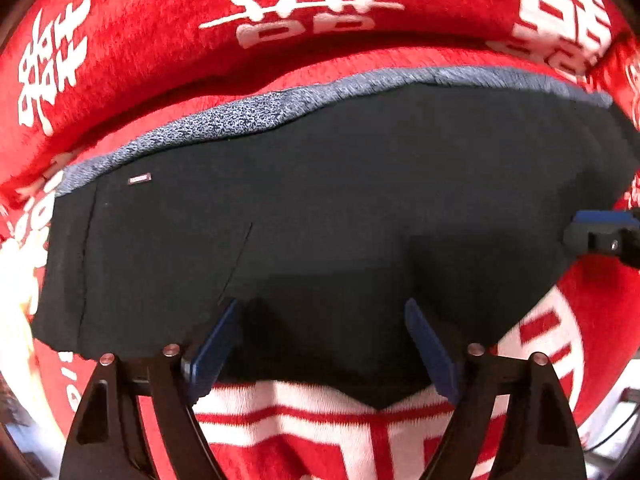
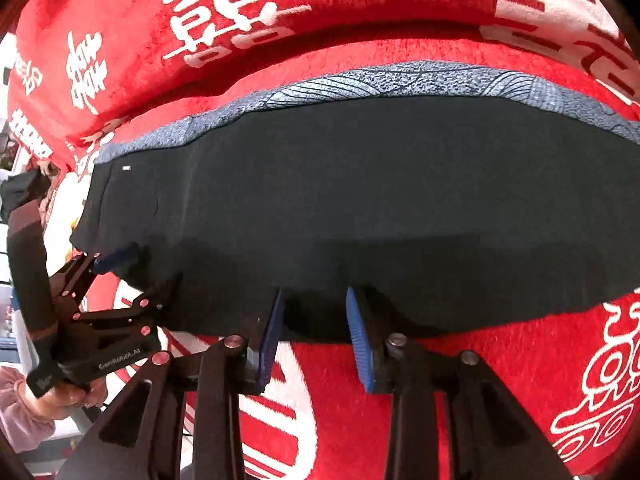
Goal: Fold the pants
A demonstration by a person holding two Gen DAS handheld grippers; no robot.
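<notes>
The left claw (image 1: 320, 344) stands wide apart, its ribbed blue pads straddling the near hem of the pants (image 1: 320, 208) without pinching it. The pants, smooth matte black knit, lie folded flat on a speckled grey-blue cloth (image 1: 248, 114) over a plush red blanket (image 1: 140, 20) printed with white characters. The right claw (image 2: 314, 334) gapes too, pads at the near edge, holding nothing.
</notes>
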